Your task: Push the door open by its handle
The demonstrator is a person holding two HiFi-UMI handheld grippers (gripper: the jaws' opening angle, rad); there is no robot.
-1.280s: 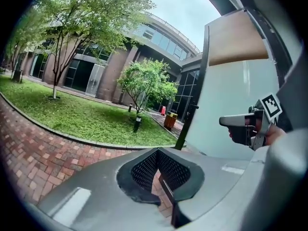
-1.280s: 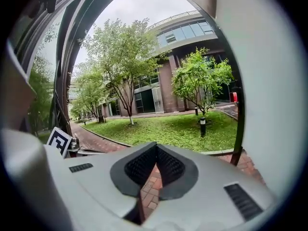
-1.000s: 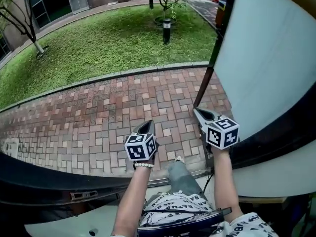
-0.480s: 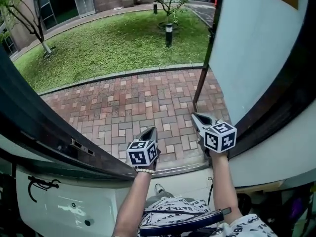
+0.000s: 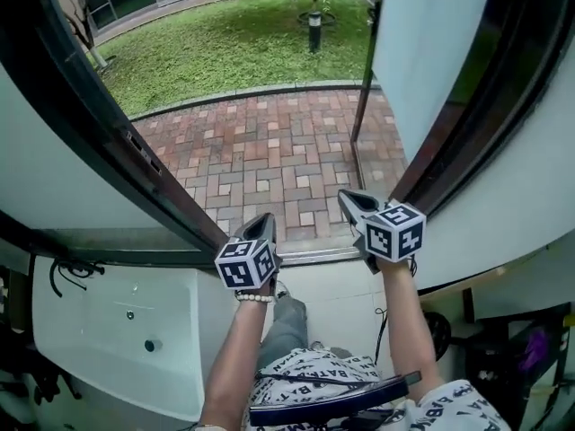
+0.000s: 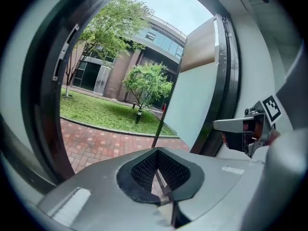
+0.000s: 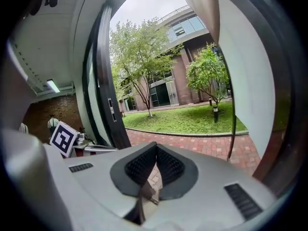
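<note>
Both grippers look idle, since the task's main step seems finished. The door [image 5: 431,52] stands swung wide outward, its white panel edge-on to the doorway, with brick paving [image 5: 269,151] and lawn open beyond it. I cannot pick out its handle in any view, and neither gripper touches the door.

The left gripper [image 5: 266,221] sits well clear of the door, on the far side of the opening from it. In its own view the fingers [image 6: 144,170] are pressed together with nothing between them, and only paving shows past the seam. The right gripper [image 5: 349,197] is just beside the door's dark lower edge but apart from it. Its fingers [image 7: 168,167] are likewise closed on nothing.

Both forearms reach straight forward from the body, roughly parallel, elbows low. The grippers are level with the threshold [image 5: 310,257] below the door and point out toward the paving. The right one is slightly further forward and nearer the door, and a bead bracelet [image 5: 253,299] shows on the left wrist.

If the door must open further, the next move calls for the right gripper to shift sideways to the panel or handle and press with its closed tips. The handle would first have to be found, as it is out of sight. Otherwise little seems left to do but lower the arms.
</note>
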